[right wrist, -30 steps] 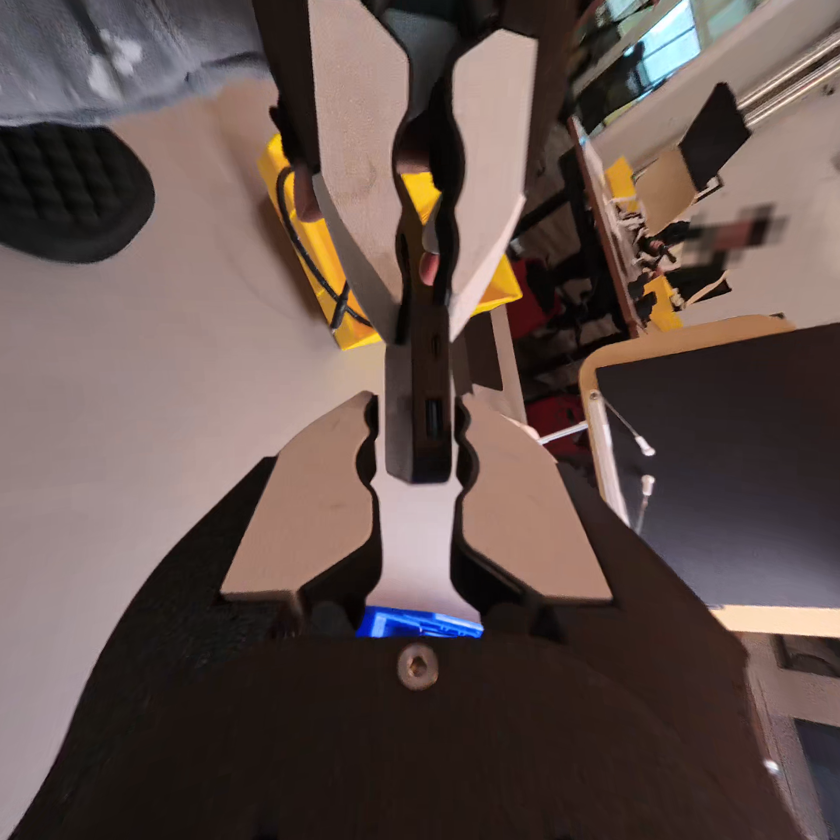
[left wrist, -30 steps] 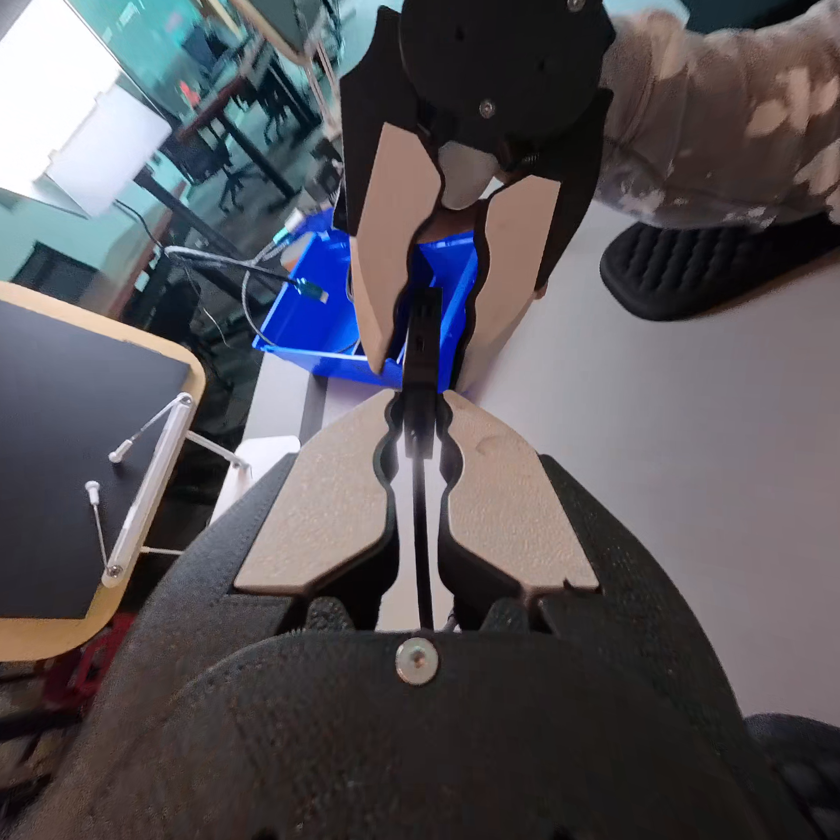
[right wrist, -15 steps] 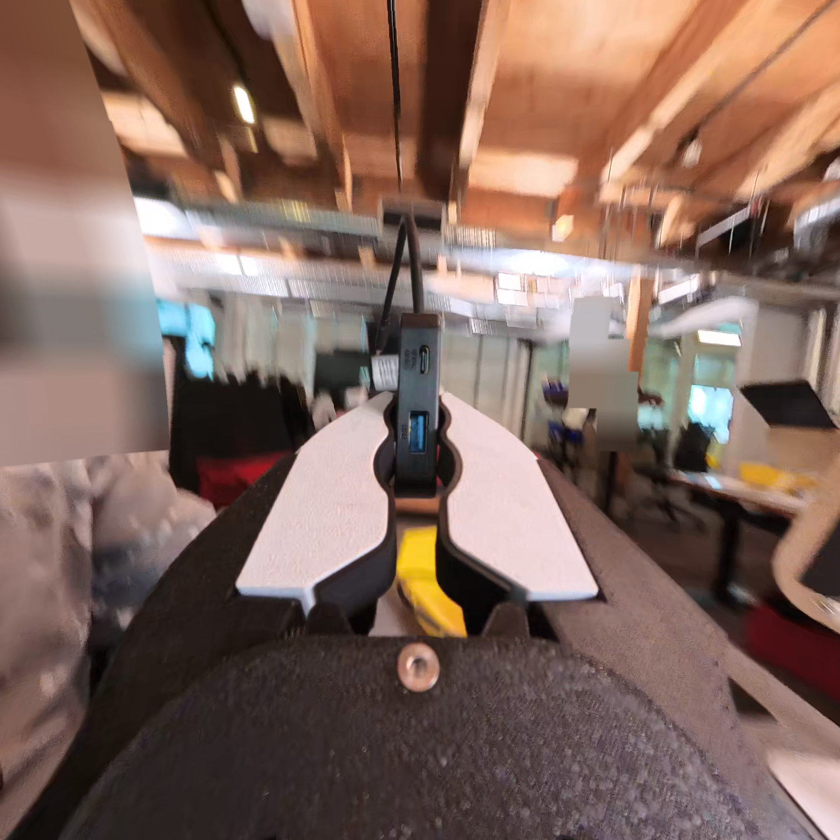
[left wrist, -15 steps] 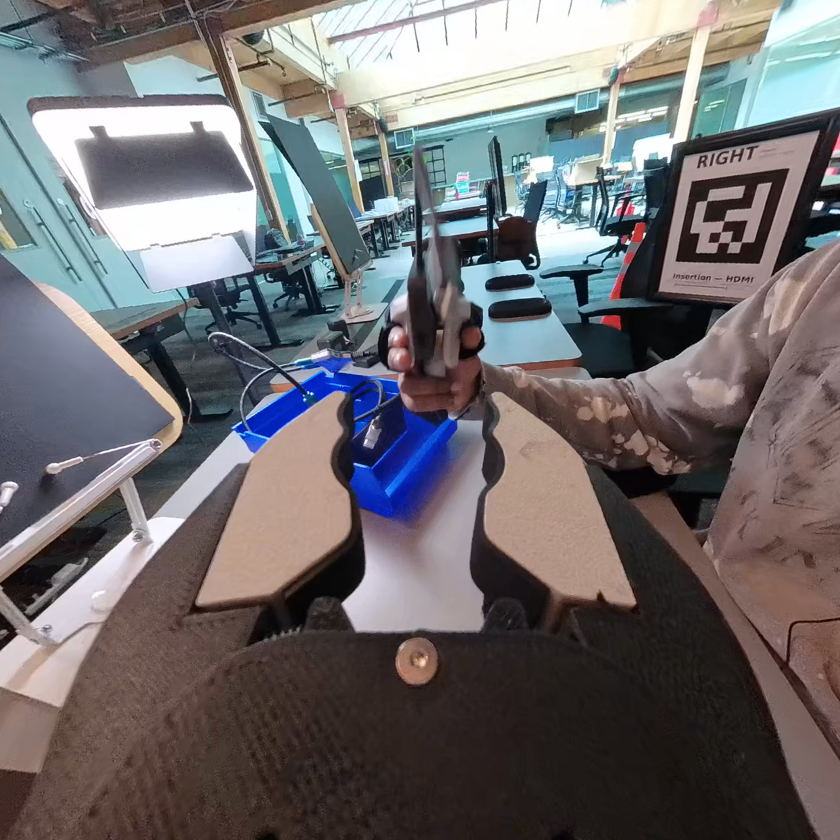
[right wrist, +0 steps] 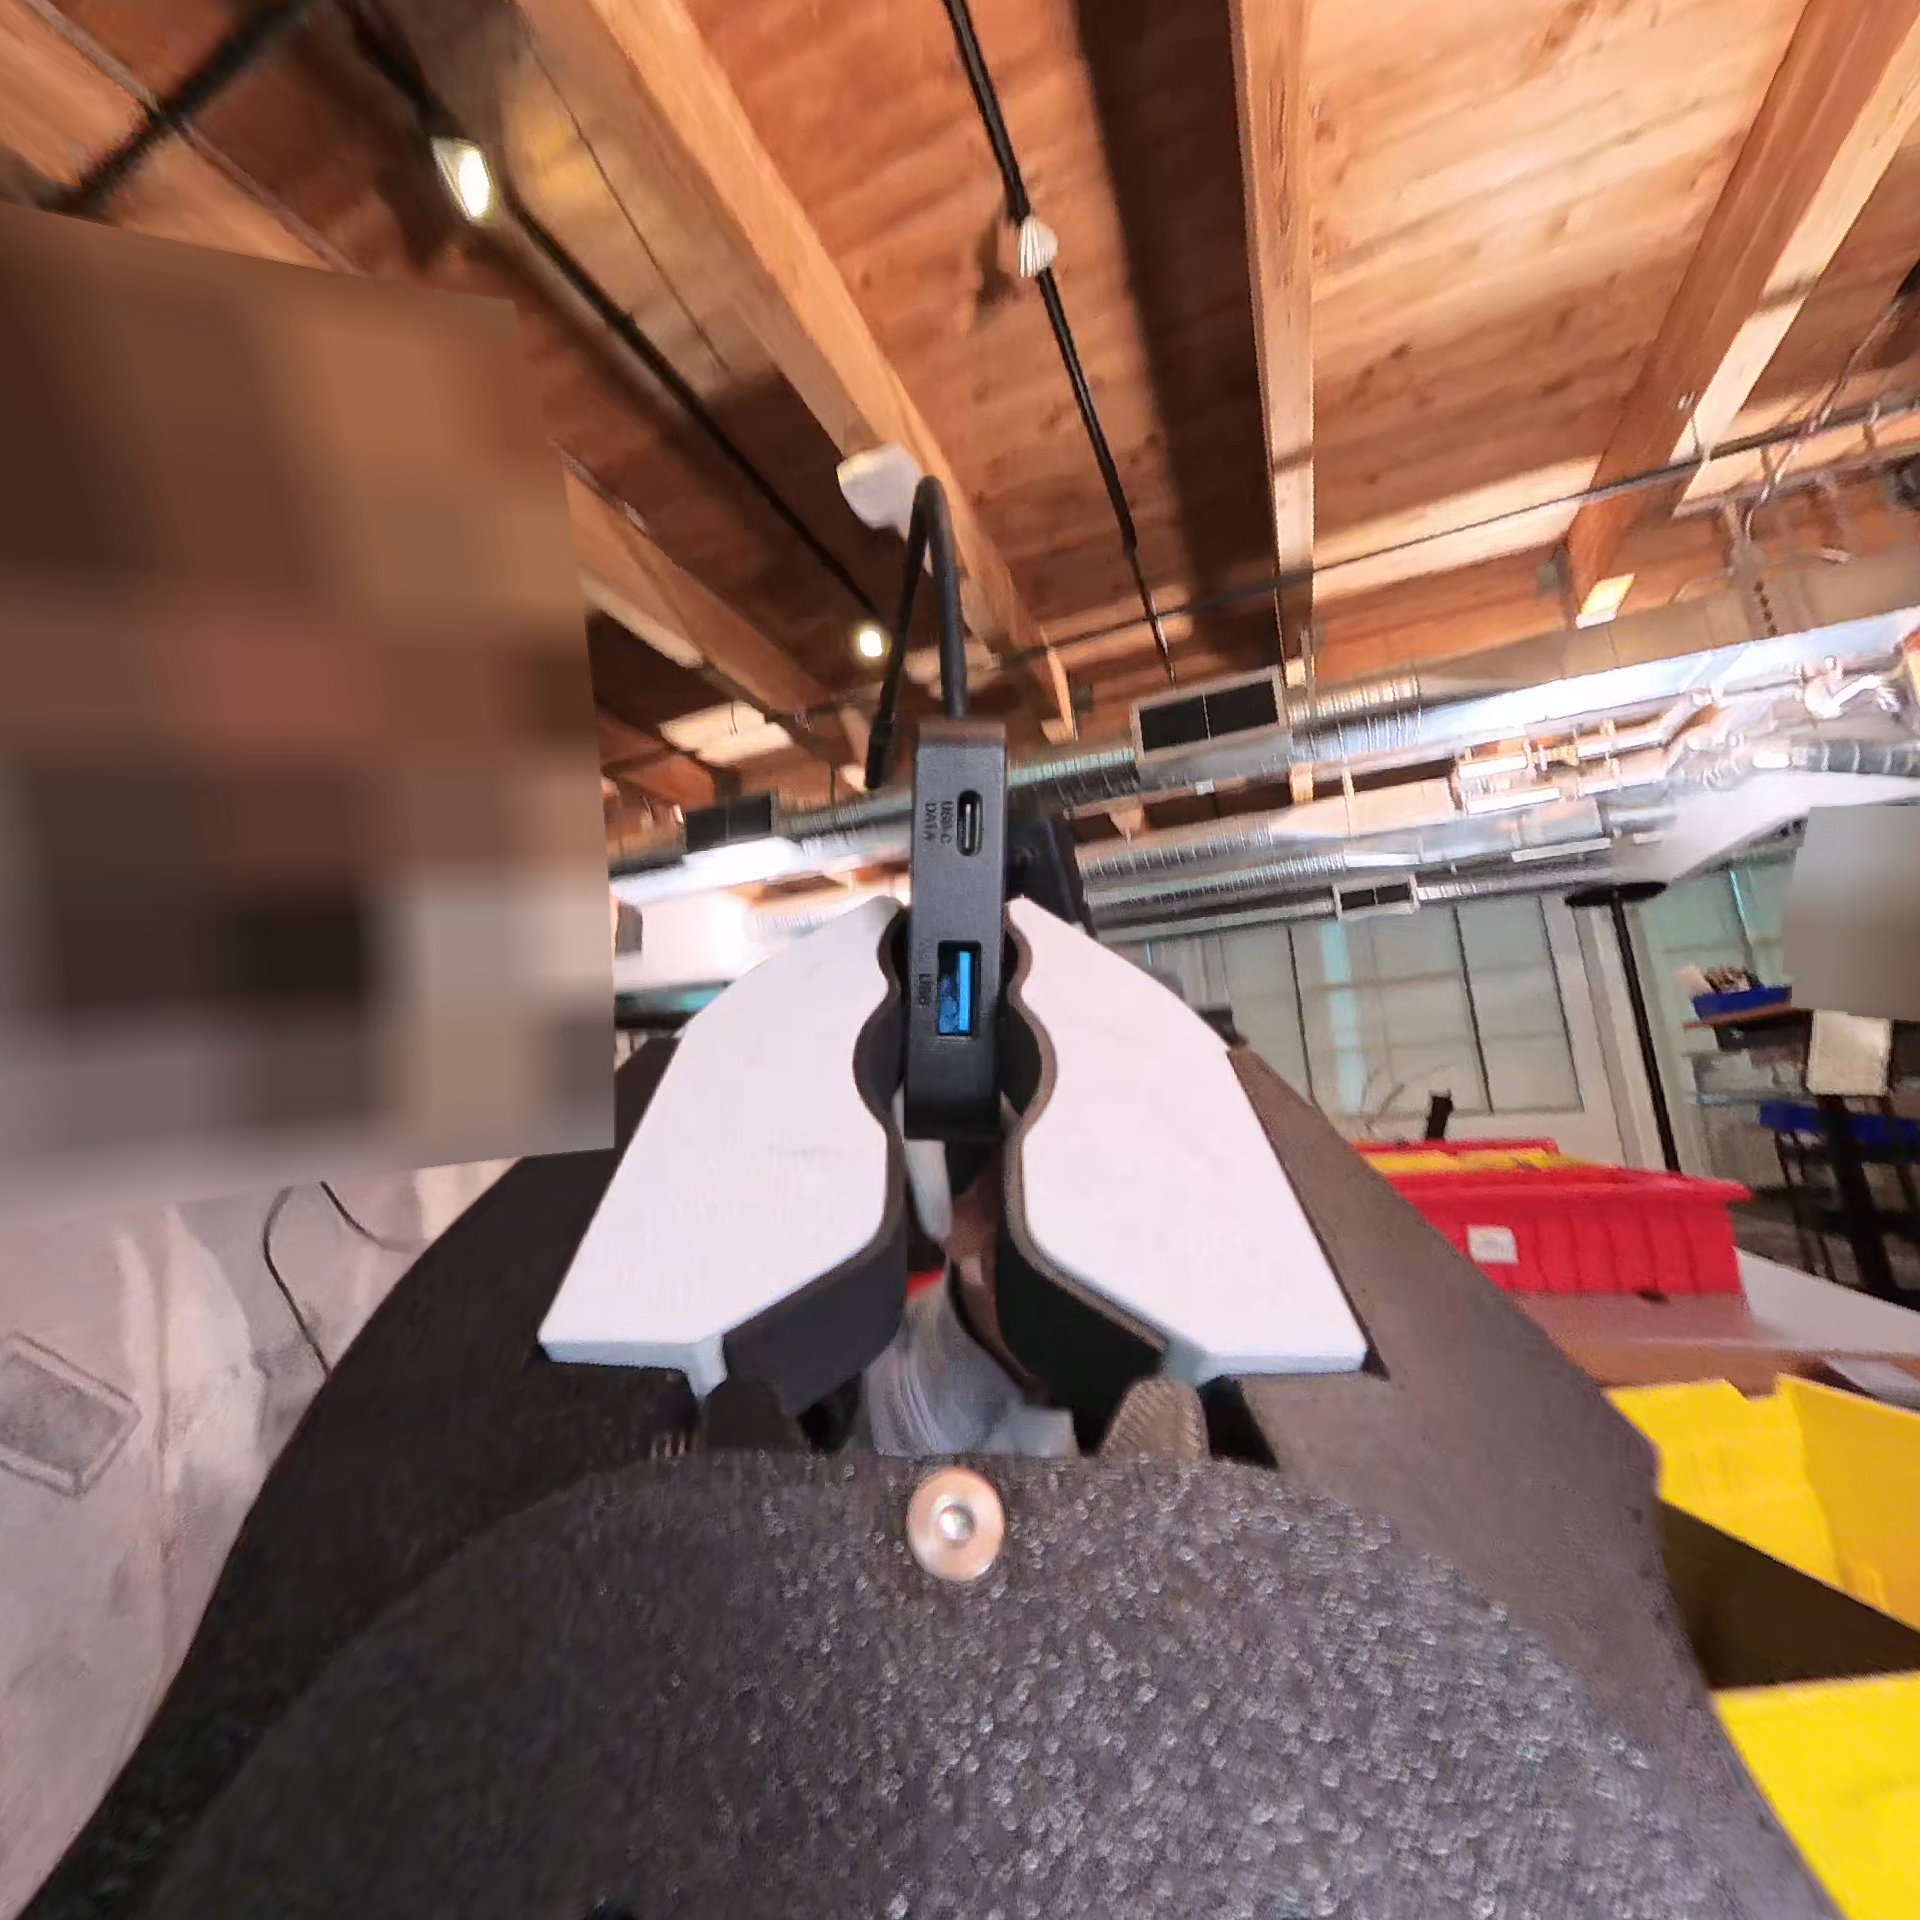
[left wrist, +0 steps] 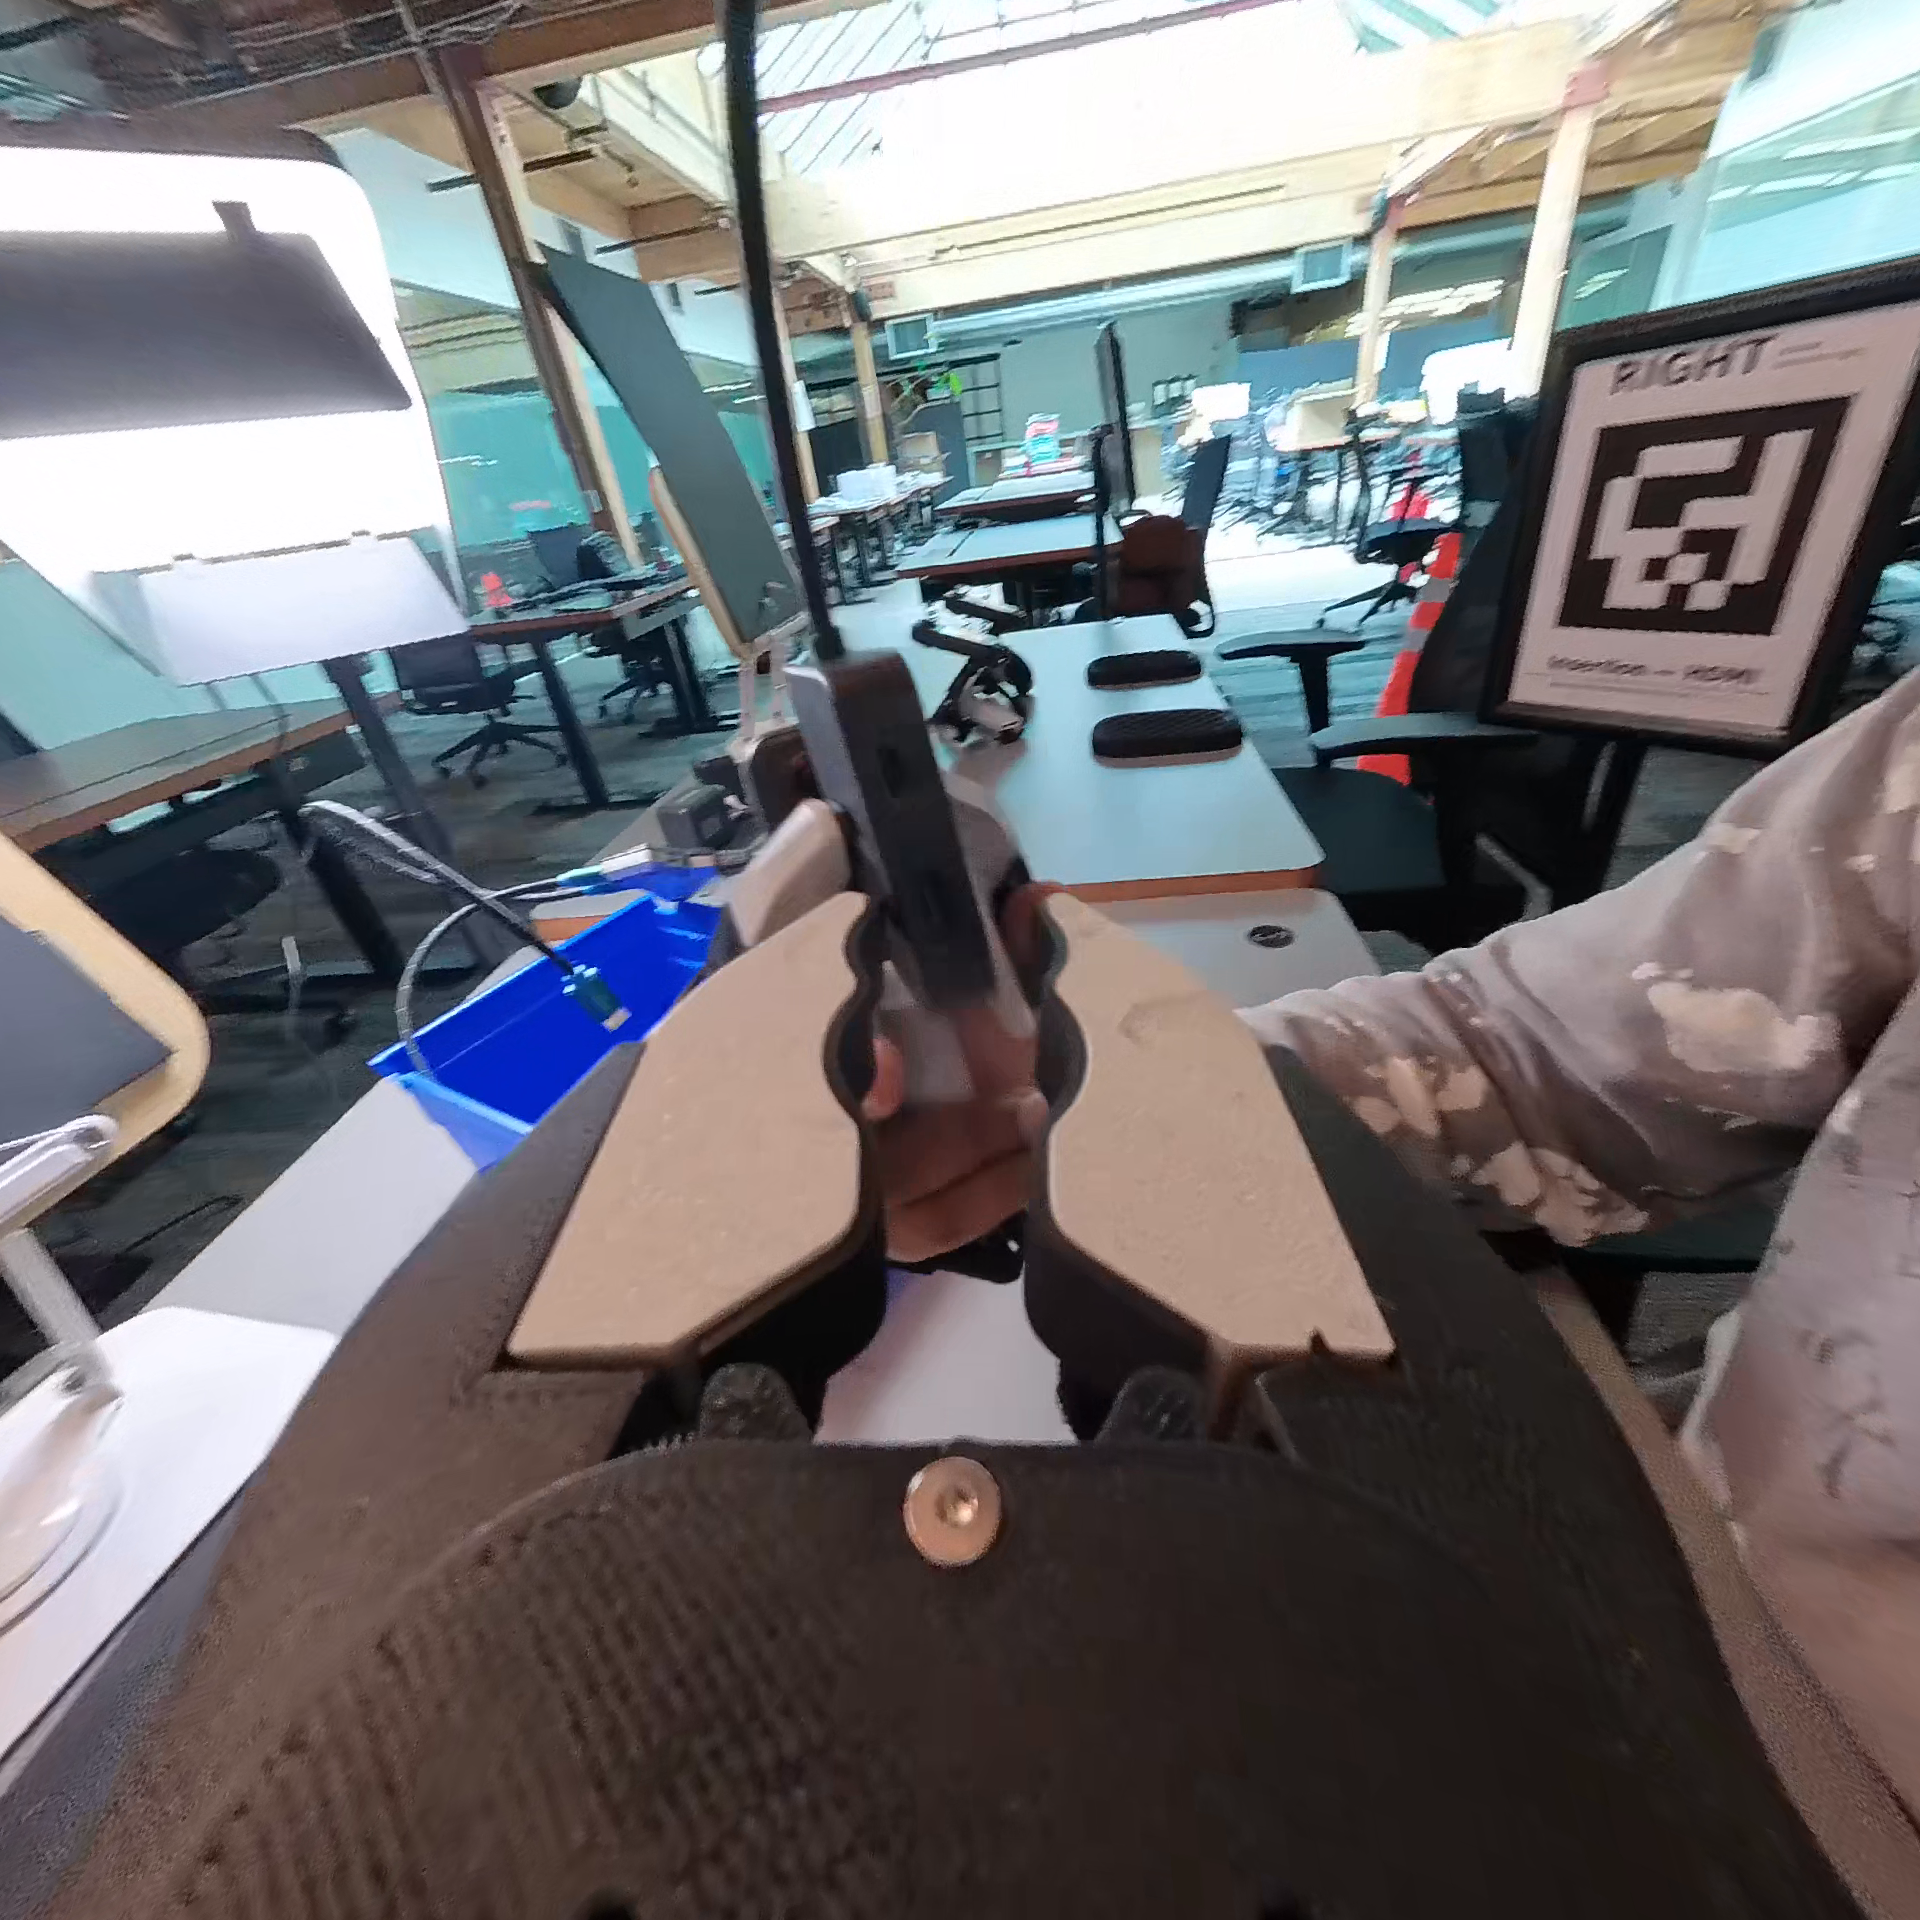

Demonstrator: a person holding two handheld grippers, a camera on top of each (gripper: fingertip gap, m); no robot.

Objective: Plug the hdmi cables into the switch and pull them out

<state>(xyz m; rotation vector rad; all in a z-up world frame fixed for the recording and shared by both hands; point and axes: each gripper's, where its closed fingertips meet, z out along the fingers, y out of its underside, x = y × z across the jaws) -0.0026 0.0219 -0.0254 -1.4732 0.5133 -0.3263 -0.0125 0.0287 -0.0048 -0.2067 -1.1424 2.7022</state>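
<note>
Clamping the black switch (right wrist: 958,966) upright, the right gripper (right wrist: 956,1023) is holding it aloft, its own cord arching away at 12 o'clock. The left gripper (left wrist: 951,1023) is standing apart and empty beneath it. Risk: the switch may be twisting in the grip. A cable (left wrist: 499,935) is hanging over the blue bin (left wrist: 540,1023) at 9 o'clock.

Open-plan office or lab floor in a converted industrial hall. Rows of desks (left wrist: 1049,499) and office chairs (left wrist: 473,696) run far back; exposed timber ceiling beams (right wrist: 1278,312), silver ducting (right wrist: 1455,696). Red (right wrist: 1558,1216), yellow (right wrist: 1787,1455), blue (left wrist: 582,1008) parts bins nearby.
</note>
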